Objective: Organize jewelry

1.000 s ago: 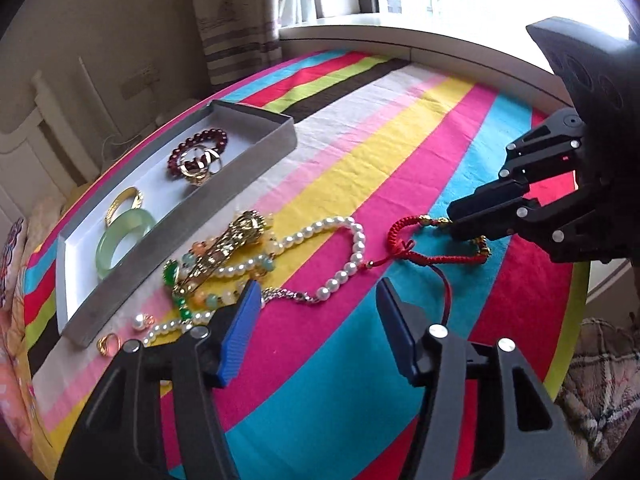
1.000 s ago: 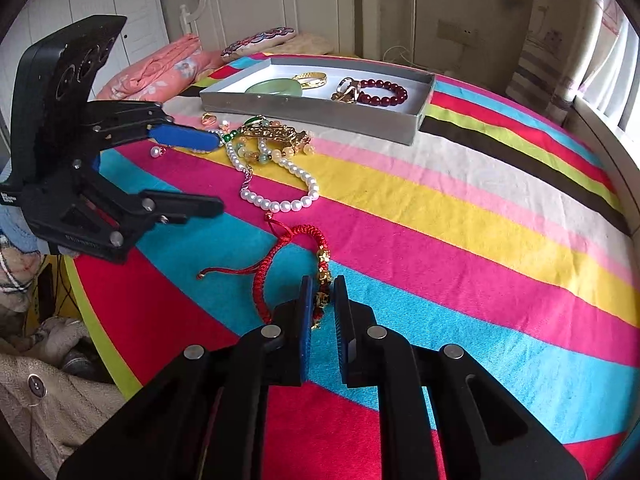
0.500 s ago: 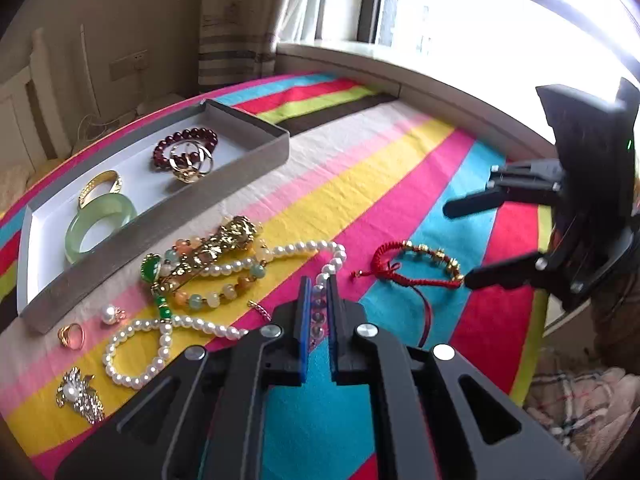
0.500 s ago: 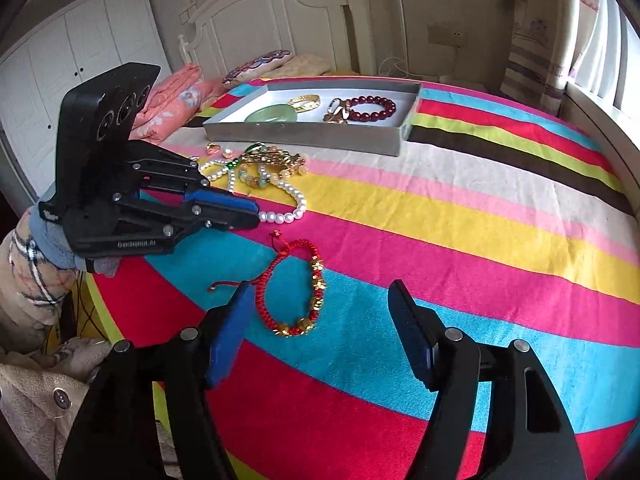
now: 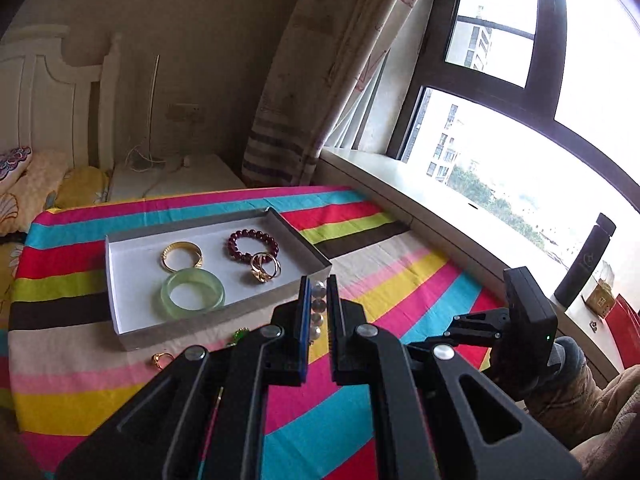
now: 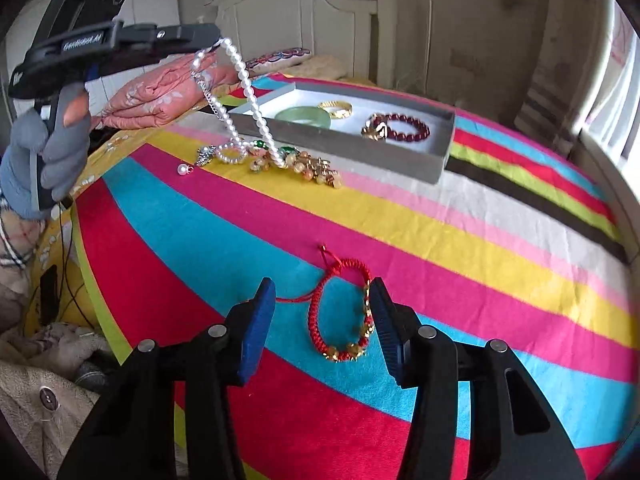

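Observation:
My left gripper (image 5: 317,292) is shut on a pearl necklace (image 5: 318,308) and holds it raised over the striped cloth; in the right wrist view the left gripper (image 6: 216,40) has the necklace (image 6: 248,92) hanging down, its lower end still among the pile. A grey tray (image 5: 120,332) holds a green bangle (image 5: 192,294), a gold bangle (image 5: 181,255), dark red beads (image 5: 253,241) and gold rings (image 5: 265,269). My right gripper (image 6: 322,300) is open, its jaws either side of a red cord bracelet (image 6: 340,320) on the cloth.
A pile of loose jewelry (image 6: 296,160), a small pearl bracelet (image 6: 231,153), a brooch (image 6: 204,156) and a pearl pendant (image 6: 183,169) lie before the tray (image 6: 344,152). A gold ring (image 5: 162,359) lies near the tray's corner. Window ledge (image 5: 440,208) lies right.
My left gripper has lifted the pearl necklace off the cloth and risen toward the tray. My right gripper has come down around the red bracelet.

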Action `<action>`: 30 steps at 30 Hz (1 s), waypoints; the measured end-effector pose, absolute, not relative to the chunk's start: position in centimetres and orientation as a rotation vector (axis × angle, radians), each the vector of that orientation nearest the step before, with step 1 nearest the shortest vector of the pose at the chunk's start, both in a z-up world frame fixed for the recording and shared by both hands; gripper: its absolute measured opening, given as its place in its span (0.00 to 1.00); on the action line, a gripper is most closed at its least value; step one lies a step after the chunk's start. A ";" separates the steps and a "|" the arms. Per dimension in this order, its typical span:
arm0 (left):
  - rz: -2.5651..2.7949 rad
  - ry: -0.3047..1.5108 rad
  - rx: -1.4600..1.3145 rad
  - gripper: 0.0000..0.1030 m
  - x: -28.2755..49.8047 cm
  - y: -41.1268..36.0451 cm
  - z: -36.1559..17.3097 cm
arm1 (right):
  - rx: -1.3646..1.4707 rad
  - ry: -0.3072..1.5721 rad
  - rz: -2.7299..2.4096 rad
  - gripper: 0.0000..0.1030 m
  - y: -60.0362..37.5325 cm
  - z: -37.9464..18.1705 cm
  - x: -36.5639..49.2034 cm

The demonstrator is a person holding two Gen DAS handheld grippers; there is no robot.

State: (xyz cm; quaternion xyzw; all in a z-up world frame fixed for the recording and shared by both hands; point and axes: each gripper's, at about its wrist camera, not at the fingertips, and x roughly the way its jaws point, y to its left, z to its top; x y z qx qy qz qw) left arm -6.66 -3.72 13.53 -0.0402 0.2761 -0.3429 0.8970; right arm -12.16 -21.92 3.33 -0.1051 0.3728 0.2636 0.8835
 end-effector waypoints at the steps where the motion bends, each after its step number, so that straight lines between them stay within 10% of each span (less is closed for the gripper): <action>1: -0.710 0.564 -0.092 0.07 -6.7 -3.6 13.8 | -0.229 0.781 0.559 0.39 -21.7 3.3 -12.2; 8: -0.697 0.516 -0.090 0.07 -7.1 -3.1 16.4 | -0.277 0.832 0.538 0.05 -20.9 1.1 -11.6; 30: -0.690 0.387 -0.083 0.07 -10.0 -0.9 22.0 | -0.071 0.545 0.484 0.05 -23.7 7.7 -12.5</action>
